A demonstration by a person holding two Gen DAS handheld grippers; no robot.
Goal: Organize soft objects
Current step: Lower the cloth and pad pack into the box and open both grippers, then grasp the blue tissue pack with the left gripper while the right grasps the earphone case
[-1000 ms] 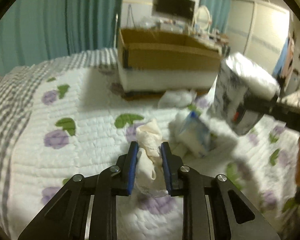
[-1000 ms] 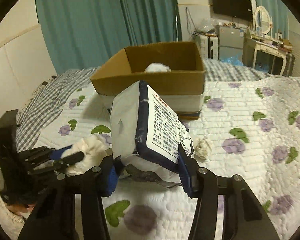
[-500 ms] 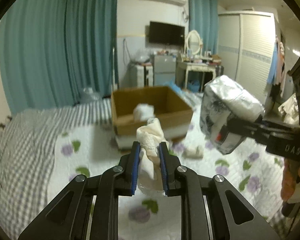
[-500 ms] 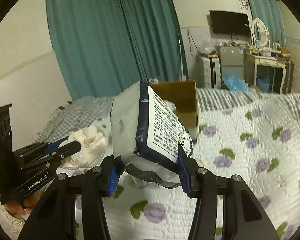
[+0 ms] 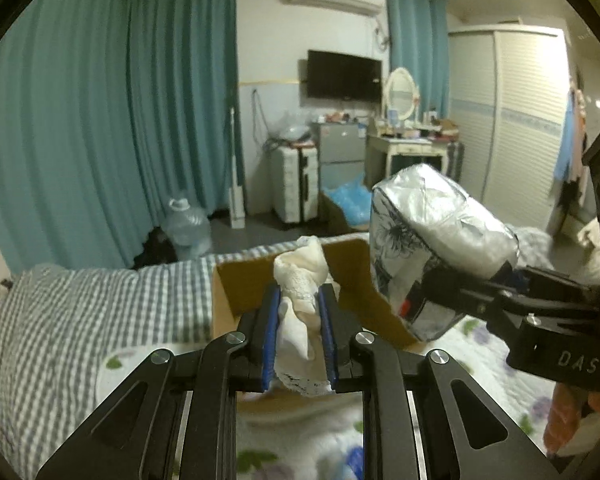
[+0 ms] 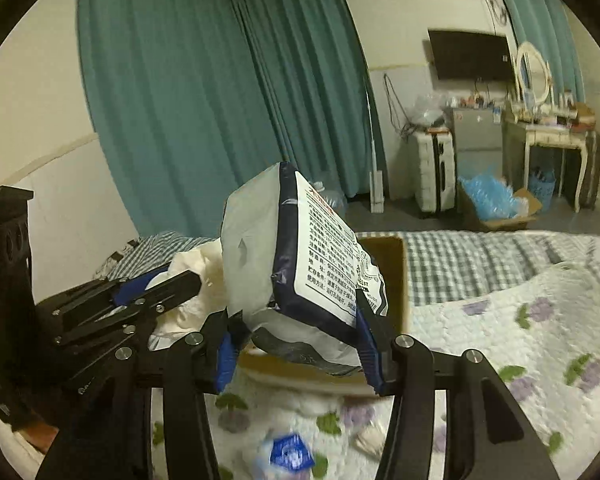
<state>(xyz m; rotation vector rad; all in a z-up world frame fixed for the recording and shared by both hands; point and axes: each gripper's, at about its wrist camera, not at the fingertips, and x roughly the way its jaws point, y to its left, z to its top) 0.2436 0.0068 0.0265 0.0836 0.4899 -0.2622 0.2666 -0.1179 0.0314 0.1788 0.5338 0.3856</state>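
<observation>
My left gripper [image 5: 299, 332] is shut on a cream-white cloth [image 5: 300, 292] and holds it raised in front of the open cardboard box [image 5: 240, 284] on the bed. My right gripper [image 6: 296, 340] is shut on a white and dark blue plastic pack of tissues [image 6: 296, 264], held up over the box [image 6: 392, 280]. In the left wrist view the pack [image 5: 432, 240] and right gripper [image 5: 456, 300] are at the right. In the right wrist view the left gripper [image 6: 180, 284] with the cloth [image 6: 196, 264] is at the left.
The bed has a white quilt with purple flowers [image 6: 520, 328] and a grey checked cover [image 5: 80, 312]. A small blue-and-white packet [image 6: 288, 452] lies on the quilt below. Teal curtains, a water jug [image 5: 186, 224], a suitcase and a dressing table stand beyond the bed.
Both grippers have risen and moved toward the box, carrying the cloth and the tissue pack. The box now sits right behind both held things.
</observation>
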